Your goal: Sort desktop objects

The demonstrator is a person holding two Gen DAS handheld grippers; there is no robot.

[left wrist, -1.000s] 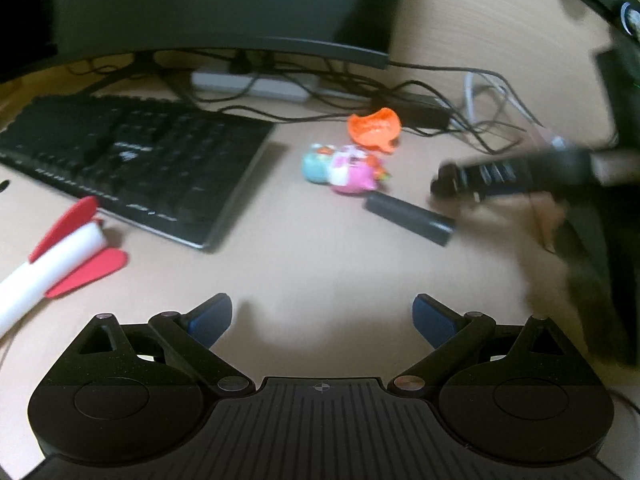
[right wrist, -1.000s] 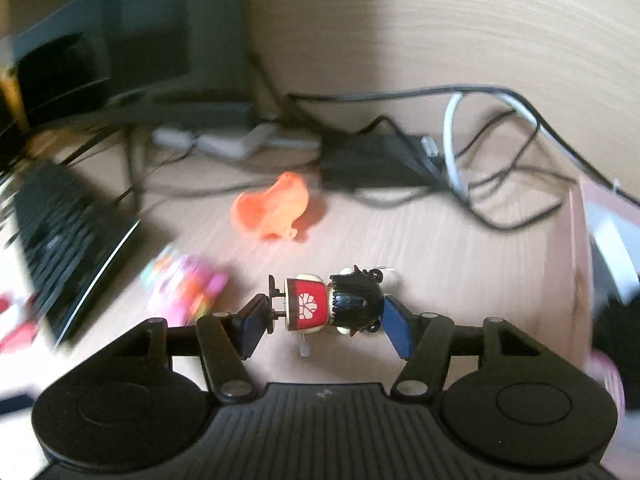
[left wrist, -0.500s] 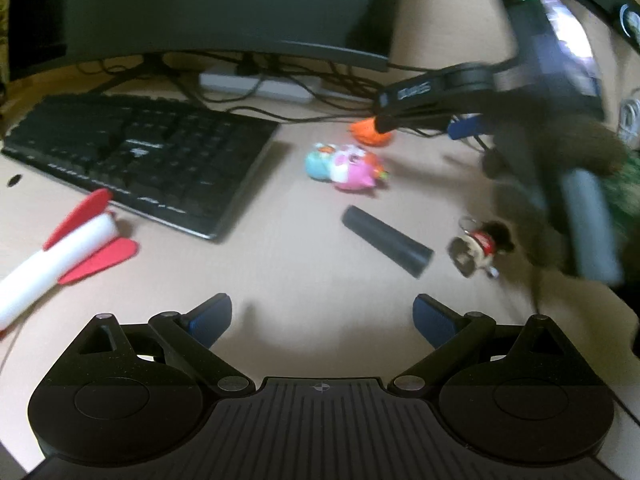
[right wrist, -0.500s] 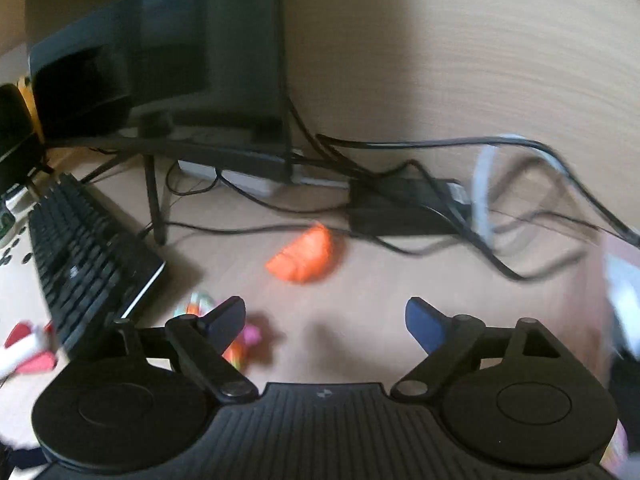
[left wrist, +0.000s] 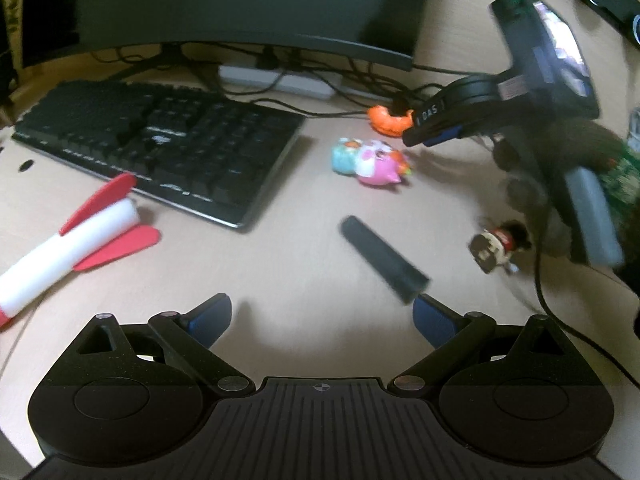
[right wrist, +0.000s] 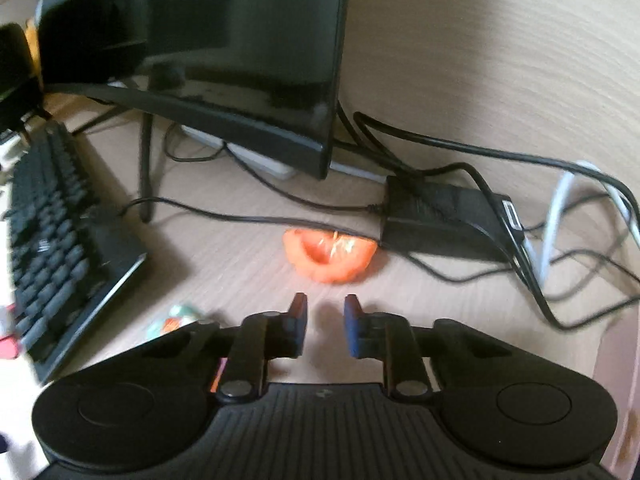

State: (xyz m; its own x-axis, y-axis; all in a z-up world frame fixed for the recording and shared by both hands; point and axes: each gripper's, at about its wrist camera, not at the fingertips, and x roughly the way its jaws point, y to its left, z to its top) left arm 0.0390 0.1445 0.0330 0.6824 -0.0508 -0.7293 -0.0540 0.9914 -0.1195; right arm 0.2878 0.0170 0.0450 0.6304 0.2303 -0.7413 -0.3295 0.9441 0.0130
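**Right gripper closed and empty above the orange toy; left gripper wide over the desk**

The right gripper [right wrist: 325,312] points steeply down at the desk [right wrist: 248,280], its jaws having just closed to a narrow gap with nothing between them. Just beyond its tips lies the orange toy [right wrist: 330,256], apart from the fingers, resting beside a black power brick [right wrist: 444,220] and a tangle of cables [right wrist: 560,280]. In the left wrist view the right gripper [left wrist: 430,136] reaches in from the right, tips hovering near the orange toy [left wrist: 386,120], with a hand [left wrist: 560,168] blurred behind it.

The left gripper [left wrist: 322,318] also tilts downward, jaws spread wide and holding nothing. A dark cylinder [left wrist: 382,258] lies on the desk just beyond its right finger; whether they touch cannot be told. To the right of the cylinder a small figurine [left wrist: 498,242] with black hair lies on the desk below the hand. Farther back sits a pink and teal plush toy [left wrist: 370,160]. At the left, a white and red toy rocket [left wrist: 76,240] lies in front of a black keyboard [left wrist: 160,140], and a dark monitor [left wrist: 224,0] stands at the far edge.
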